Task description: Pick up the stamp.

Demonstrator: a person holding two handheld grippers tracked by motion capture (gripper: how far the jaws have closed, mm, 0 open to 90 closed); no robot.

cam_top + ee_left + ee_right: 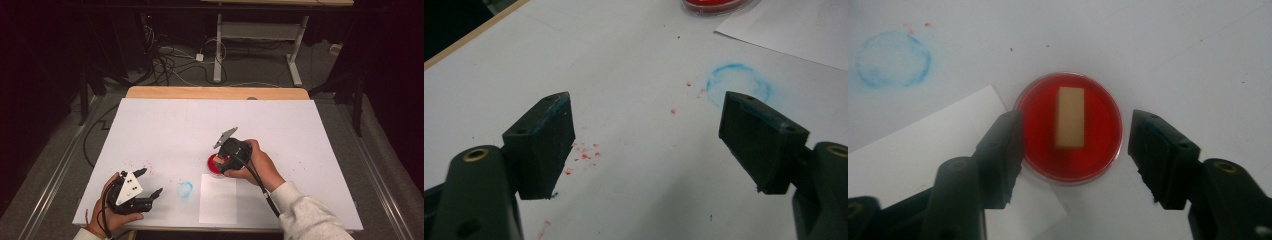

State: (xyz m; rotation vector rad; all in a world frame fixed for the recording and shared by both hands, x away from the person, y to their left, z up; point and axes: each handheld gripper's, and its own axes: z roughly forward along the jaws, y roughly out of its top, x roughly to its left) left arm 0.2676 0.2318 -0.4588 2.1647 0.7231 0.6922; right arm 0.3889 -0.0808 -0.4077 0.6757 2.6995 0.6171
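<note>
Right gripper view: my right gripper (pixel 1075 150) spread astride red ink pad (pixel 1068 127), tan stamp (pixel 1070 117) on it, ungripped | pad mid-desk touching white sheet (pixel 218 198) | left gripper (pixel 644 145) spread, idle near front-left corner | pickup and stamping outstanding.
</note>
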